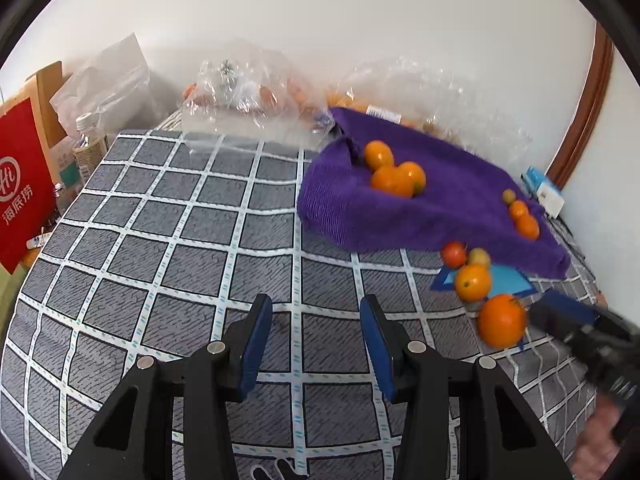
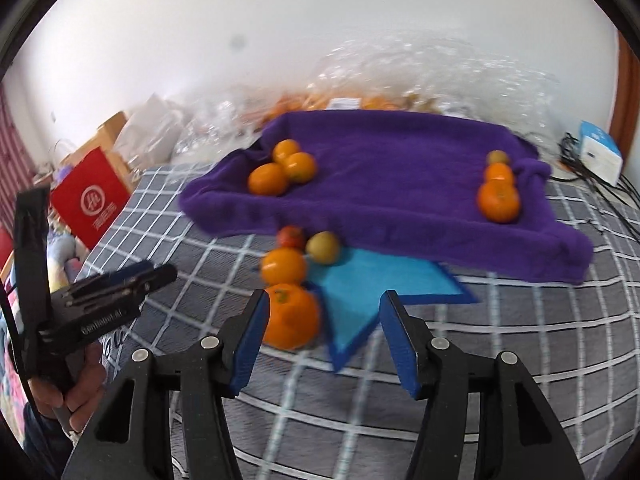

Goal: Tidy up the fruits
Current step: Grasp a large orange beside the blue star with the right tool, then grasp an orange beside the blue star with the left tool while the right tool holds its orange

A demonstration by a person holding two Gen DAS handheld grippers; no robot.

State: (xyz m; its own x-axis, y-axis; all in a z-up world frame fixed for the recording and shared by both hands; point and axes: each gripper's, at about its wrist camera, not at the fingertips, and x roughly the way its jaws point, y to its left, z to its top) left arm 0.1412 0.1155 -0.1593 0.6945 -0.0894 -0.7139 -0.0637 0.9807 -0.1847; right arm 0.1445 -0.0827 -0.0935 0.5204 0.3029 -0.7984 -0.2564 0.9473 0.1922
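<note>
The big orange (image 2: 291,316) lies on the checked bed beside the blue mat (image 2: 376,280), just left of the wide, empty right claw (image 2: 324,320) (left claw (image 1: 316,340) also wide), likely needing a leftward shift before gripping.

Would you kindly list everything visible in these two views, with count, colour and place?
Purple towel: one, purple, far on the checked cloth.
Oranges on towel: three, orange, left end.
Fruits on towel: three, two orange and one greenish, right end.
Loose fruits: four, two orange, one red, one yellowish, before the towel.
Blue mat: one, blue, partly under the towel.
Plastic bags: clear, by the wall.
Red bag: one, left.
Left gripper: open, empty.
Right gripper: open, empty.
</note>
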